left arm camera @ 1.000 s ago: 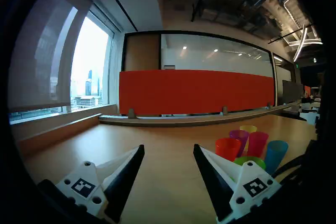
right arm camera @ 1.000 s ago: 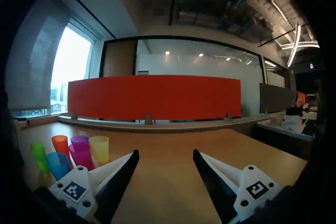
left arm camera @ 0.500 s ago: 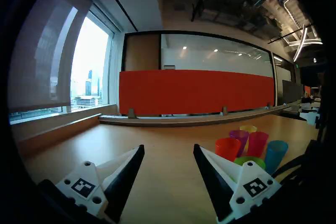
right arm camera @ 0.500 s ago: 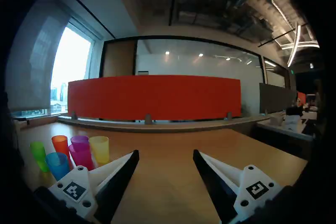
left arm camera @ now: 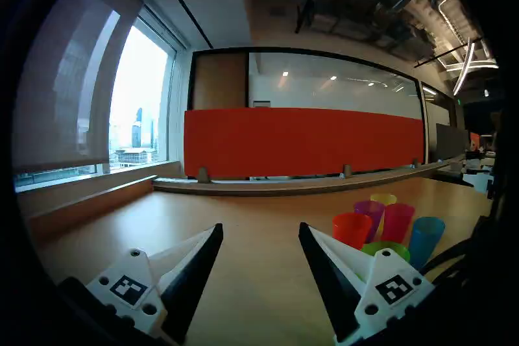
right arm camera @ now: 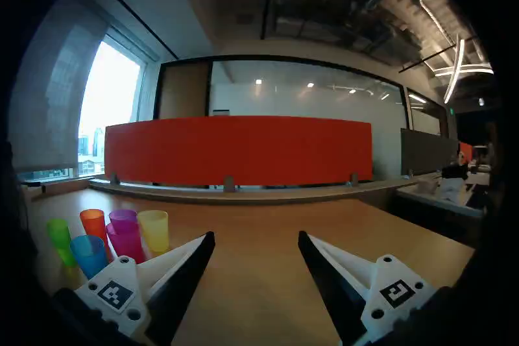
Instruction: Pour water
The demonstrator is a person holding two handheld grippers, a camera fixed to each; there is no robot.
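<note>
Left gripper (left arm camera: 259,226): fingers spread wide with nothing between them, bare wood showing in the gap; held low over the table and aimed at the red divider
Right gripper (right arm camera: 256,234): fingers spread just as wide, gripping nothing, low over the same table
Table (left arm camera: 259,206): light wood, running back to the divider
Cluster of cups (left arm camera: 388,226): six plastic cups standing upright, packed close together on the table; in the left gripper view they sit off to the right, just past that gripper's right-hand finger; in the right gripper view they sit off to the left, beside its left-hand finger
Orange cup (left arm camera: 351,229): front left of the cluster in the left gripper view
Purple cup (left arm camera: 368,211): just behind the orange one
Yellow cup (left arm camera: 383,199): farthest back, mostly hidden by the others
Pink cup (left arm camera: 397,221): in the middle
Blue cup (left arm camera: 425,237): on the right edge
Green cup (left arm camera: 386,250): nearest, partly hidden behind the finger
Cup contents: cannot tell from this low angle
Red divider (left arm camera: 305,141): long panel standing along the far edge of the table
Window (left arm camera: 139,112): bright, on the left
</note>
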